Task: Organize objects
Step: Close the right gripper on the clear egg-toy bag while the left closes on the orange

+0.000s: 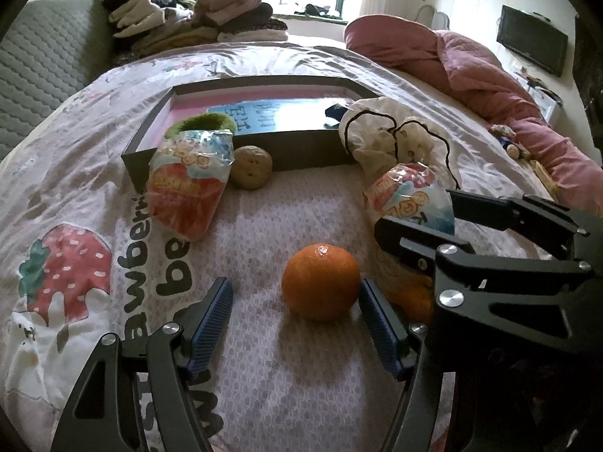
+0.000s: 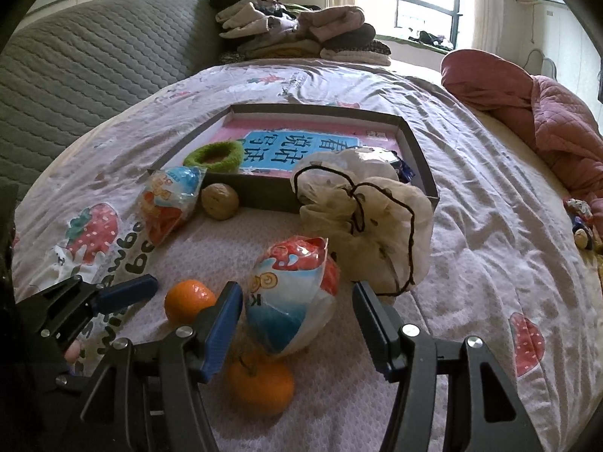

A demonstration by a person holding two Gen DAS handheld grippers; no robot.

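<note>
straddling the orange point(image 1: 320, 280), the left gripper point(image 1: 296, 324) gapes empty; centre it, then squeeze gently. likewise the right gripper point(image 2: 297, 324), wide and empty, flanks the snack bag point(image 2: 292, 297).

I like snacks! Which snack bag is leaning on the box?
The snack bag beside the walnut, leaning against the box corner. The other snack bag lies apart, between the right gripper fingers.

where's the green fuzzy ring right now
The green fuzzy ring lies inside the shallow grey box, in its near left corner on the pink book, just behind the left snack packet and the walnut.
</note>
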